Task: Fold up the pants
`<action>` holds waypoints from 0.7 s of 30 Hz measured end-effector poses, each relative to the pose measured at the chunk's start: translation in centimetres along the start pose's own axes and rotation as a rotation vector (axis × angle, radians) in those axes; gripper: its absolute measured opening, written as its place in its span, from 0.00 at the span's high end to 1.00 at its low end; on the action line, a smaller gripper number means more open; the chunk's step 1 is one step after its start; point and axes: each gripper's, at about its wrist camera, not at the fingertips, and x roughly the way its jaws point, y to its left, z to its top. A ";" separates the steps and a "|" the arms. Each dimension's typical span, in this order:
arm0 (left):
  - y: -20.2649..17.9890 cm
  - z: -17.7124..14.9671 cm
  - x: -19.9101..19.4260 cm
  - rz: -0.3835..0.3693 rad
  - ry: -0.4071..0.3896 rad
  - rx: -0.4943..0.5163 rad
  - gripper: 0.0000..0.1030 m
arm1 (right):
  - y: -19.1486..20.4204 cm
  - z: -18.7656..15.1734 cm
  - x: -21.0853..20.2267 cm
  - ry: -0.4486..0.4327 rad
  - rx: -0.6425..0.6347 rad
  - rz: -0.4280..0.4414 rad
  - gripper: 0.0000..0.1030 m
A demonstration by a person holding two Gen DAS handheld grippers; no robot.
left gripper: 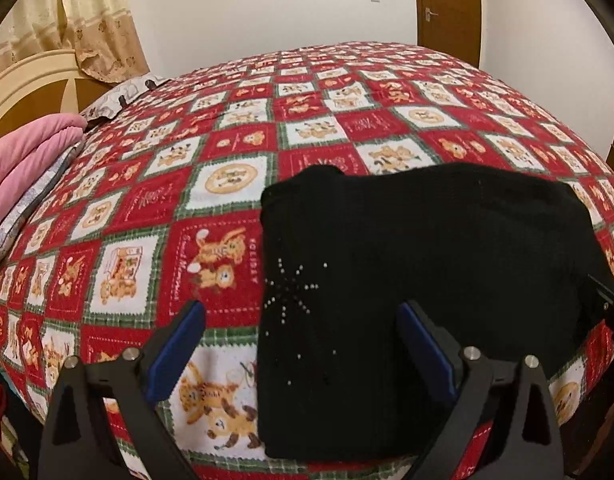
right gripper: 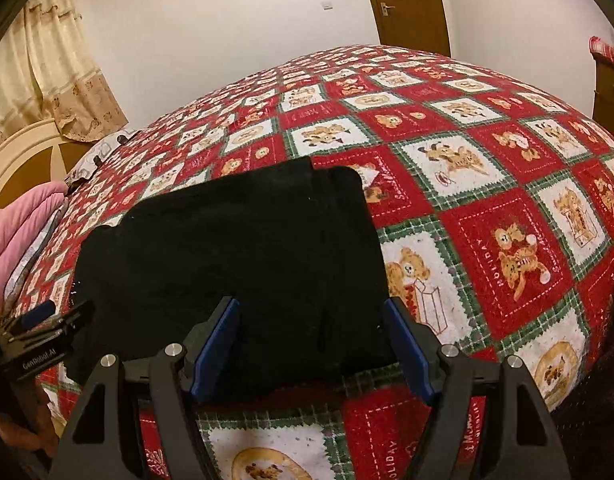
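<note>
The black pants (left gripper: 419, 276) lie folded into a compact rectangle on the bed, with a star of small silver studs near their left edge. They also show in the right wrist view (right gripper: 235, 264). My left gripper (left gripper: 301, 322) is open and empty, held just above the pants' near left part. My right gripper (right gripper: 311, 320) is open and empty, over the pants' near right edge. The left gripper shows at the left edge of the right wrist view (right gripper: 47, 320); the right gripper's tip shows at the right edge of the left wrist view (left gripper: 611, 300).
A red, white and green bear-patterned quilt (left gripper: 227, 152) covers the bed (right gripper: 487, 184). A pink folded blanket (left gripper: 27, 160) and pillows lie at the left by a cream headboard (left gripper: 23, 80). A wooden door (left gripper: 447, 0) and curtains (right gripper: 59, 72) stand behind.
</note>
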 end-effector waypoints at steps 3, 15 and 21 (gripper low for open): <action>-0.2 -0.3 -0.3 -0.003 -0.007 0.012 0.04 | 0.0 0.2 -1.4 -0.059 0.026 0.024 0.27; 0.8 -0.7 0.3 -0.067 0.000 -0.008 0.03 | -1.8 2.7 -0.3 -0.037 0.081 0.126 0.27; 1.4 -0.2 1.0 -0.102 0.000 -0.049 0.00 | -4.0 4.0 2.8 0.051 0.178 0.176 0.27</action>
